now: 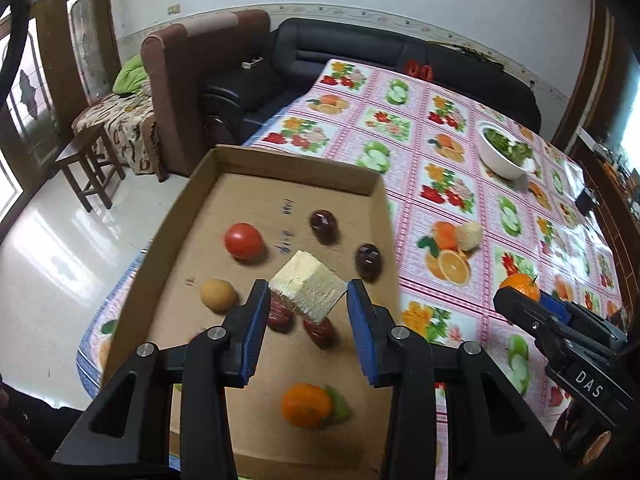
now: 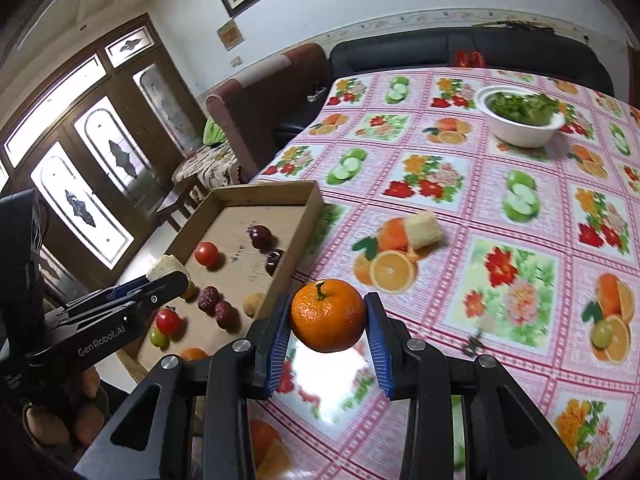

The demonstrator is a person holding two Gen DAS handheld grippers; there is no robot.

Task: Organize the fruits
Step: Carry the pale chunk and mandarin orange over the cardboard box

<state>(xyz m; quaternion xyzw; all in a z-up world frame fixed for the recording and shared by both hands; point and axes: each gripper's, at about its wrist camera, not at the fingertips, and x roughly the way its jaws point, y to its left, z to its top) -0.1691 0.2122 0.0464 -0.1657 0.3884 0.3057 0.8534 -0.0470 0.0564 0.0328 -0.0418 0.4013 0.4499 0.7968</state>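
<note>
My left gripper (image 1: pixel 308 287) is shut on a pale yellow chunk (image 1: pixel 308 284), held just above the cardboard tray (image 1: pixel 296 164). In the tray lie a red tomato (image 1: pixel 243 241), dark red dates (image 1: pixel 323 225), a small tan fruit (image 1: pixel 218 295) and an orange (image 1: pixel 306 405) beside a green piece. My right gripper (image 2: pixel 328 300) is shut on a mandarin with a stem (image 2: pixel 326 316), held over the tablecloth just right of the tray (image 2: pixel 264 192). A second pale chunk (image 2: pixel 425 229) lies on the cloth further out. In the right wrist view the left gripper (image 2: pixel 168 278) hangs over the tray's left side.
A white bowl of greens (image 2: pixel 520 120) stands at the far side of the fruit-print tablecloth (image 2: pixel 500 208). A small blurred metal object (image 2: pixel 474 342) lies on the cloth at the right. Behind the table are a black sofa (image 1: pixel 360 52), a brown armchair (image 1: pixel 188 80) and a wooden stool (image 1: pixel 88 160).
</note>
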